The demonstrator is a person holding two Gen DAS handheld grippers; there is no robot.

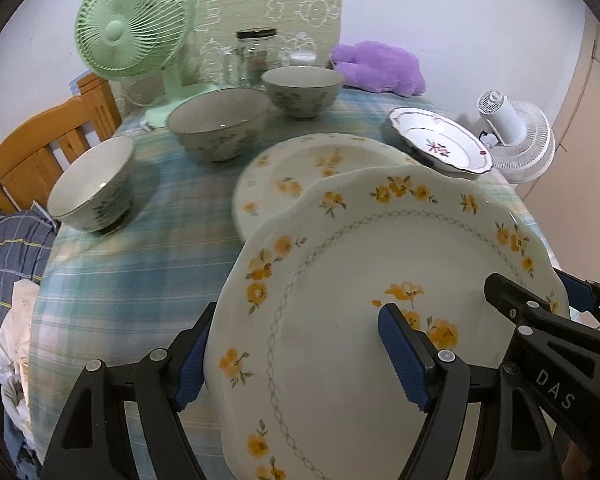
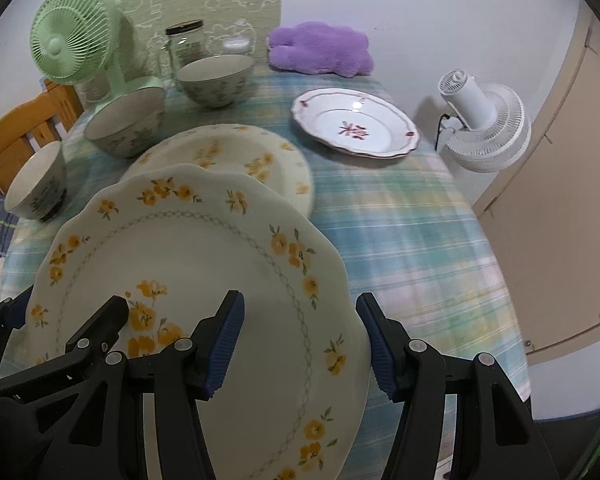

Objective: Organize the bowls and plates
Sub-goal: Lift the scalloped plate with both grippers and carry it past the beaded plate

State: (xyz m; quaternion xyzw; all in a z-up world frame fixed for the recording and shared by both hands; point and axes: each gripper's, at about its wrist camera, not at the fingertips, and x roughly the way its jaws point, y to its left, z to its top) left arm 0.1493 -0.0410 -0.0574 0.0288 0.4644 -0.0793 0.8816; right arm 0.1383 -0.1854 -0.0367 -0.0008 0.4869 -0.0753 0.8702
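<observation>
A large scalloped plate with yellow flowers [image 1: 360, 300] [image 2: 204, 264] is held tilted above the table between both grippers. My left gripper [image 1: 296, 354] is shut on its left rim, one finger under and one on top. My right gripper [image 2: 300, 344] is shut on its right rim the same way. A second yellow-flower plate [image 1: 312, 168] [image 2: 236, 152] lies on the table just beyond. A pink-flower plate [image 1: 440, 140] [image 2: 356, 122] sits at the right. Three grey floral bowls [image 1: 96, 184] [image 1: 218, 124] [image 1: 302, 90] stand at the left and back.
A green fan [image 1: 128, 24], glass jars [image 1: 256, 54] and a purple plush [image 1: 380, 66] stand at the table's far edge. A wooden chair [image 1: 40, 148] is at the left. A white fan [image 2: 484, 120] sits off the table's right side. The tablecloth [image 2: 412, 232] is plaid.
</observation>
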